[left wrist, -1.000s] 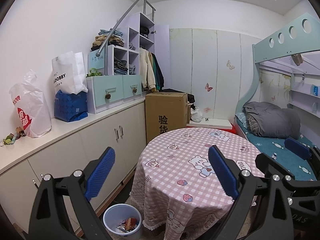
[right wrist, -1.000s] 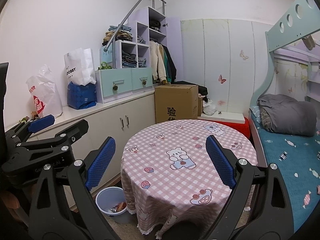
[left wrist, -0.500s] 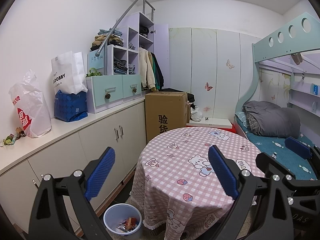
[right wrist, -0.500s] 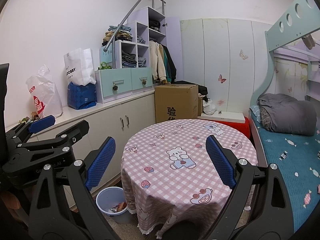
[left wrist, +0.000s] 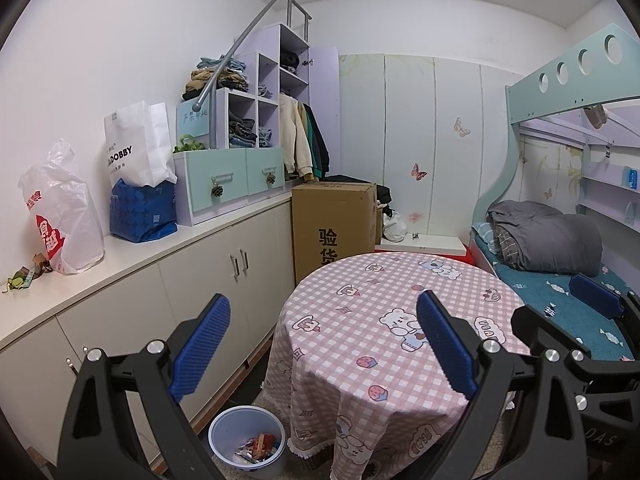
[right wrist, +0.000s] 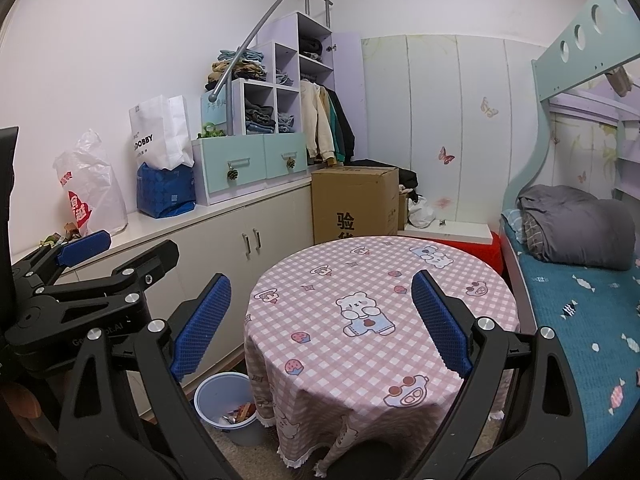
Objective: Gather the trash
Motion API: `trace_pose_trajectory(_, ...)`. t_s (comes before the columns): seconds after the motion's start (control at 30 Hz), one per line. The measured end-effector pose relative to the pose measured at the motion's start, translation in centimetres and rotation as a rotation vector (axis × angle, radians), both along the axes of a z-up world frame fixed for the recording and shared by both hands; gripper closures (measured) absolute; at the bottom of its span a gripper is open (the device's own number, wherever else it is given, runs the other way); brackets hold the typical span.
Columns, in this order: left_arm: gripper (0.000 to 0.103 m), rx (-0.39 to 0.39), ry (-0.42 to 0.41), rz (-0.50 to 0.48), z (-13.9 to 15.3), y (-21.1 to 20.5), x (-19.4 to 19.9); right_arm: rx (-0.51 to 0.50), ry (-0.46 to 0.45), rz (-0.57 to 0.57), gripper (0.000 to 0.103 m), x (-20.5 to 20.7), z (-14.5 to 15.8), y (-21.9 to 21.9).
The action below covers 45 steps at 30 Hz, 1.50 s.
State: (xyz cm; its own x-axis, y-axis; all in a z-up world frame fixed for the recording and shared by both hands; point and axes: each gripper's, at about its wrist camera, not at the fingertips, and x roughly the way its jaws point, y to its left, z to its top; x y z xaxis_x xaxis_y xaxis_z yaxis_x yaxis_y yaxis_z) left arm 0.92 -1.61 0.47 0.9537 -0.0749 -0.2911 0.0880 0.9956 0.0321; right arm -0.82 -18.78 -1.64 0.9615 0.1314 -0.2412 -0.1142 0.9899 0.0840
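Note:
A pale blue waste bin (left wrist: pixel 224 434) with wrappers inside stands on the floor left of the round table (left wrist: pixel 384 312); it also shows in the right wrist view (right wrist: pixel 212 396). Small scraps of litter (left wrist: pixel 24 276) lie on the counter by a white plastic bag (left wrist: pixel 60 208). My left gripper (left wrist: pixel 324 344) is open and empty, held above the table's near edge. My right gripper (right wrist: pixel 320 324) is open and empty beside it. The left gripper's body (right wrist: pixel 80 292) shows at the left of the right wrist view.
A long white counter (left wrist: pixel 132 252) over cabinets runs along the left wall with bags and drawer units. A cardboard box (left wrist: pixel 332 220) stands behind the table. A bunk bed (left wrist: pixel 560 272) with a grey duvet is on the right.

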Motion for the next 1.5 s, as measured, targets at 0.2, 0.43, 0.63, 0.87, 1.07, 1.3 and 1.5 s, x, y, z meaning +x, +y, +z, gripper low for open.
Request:
trace_pose_trajectory(0.2, 0.010, 0.001, -0.002, 0.003, 0.05, 0.24, -0.08, 0.000, 0.002, 0.003, 0.013, 0.11, 0.08, 0.10)
trace_pose_trajectory(0.43, 0.010, 0.002, 0.000, 0.004, -0.16, 0.47, -0.01, 0.006, 0.011, 0.006, 0.013, 0.37, 0.09, 0.18)
trace_pose_trajectory(0.63, 0.010, 0.002, -0.001, 0.004, -0.13, 0.47, -0.01, 0.006, 0.011, 0.005, 0.013, 0.39, 0.12, 0.18)
trace_pose_trajectory(0.87, 0.010, 0.003, 0.000, 0.008, -0.26, 0.62, -0.05, 0.005, 0.013, 0.008, 0.013, 0.41, 0.00, 0.20)
trace_pose_trajectory(1.07, 0.010, 0.003, 0.001, 0.007, -0.25, 0.72, -0.10, 0.005, 0.013, 0.007, 0.013, 0.42, 0.04, 0.24)
trace_pose_trajectory(1.3, 0.010, 0.002, 0.001, 0.007, -0.19, 0.63, -0.03, 0.005, 0.014, 0.007, 0.013, 0.44, 0.06, 0.24)
trace_pose_trajectory(1.5, 0.010, 0.003, 0.002, 0.007, -0.17, 0.64, -0.01, 0.005, 0.014, 0.007, 0.013, 0.45, 0.09, 0.25)
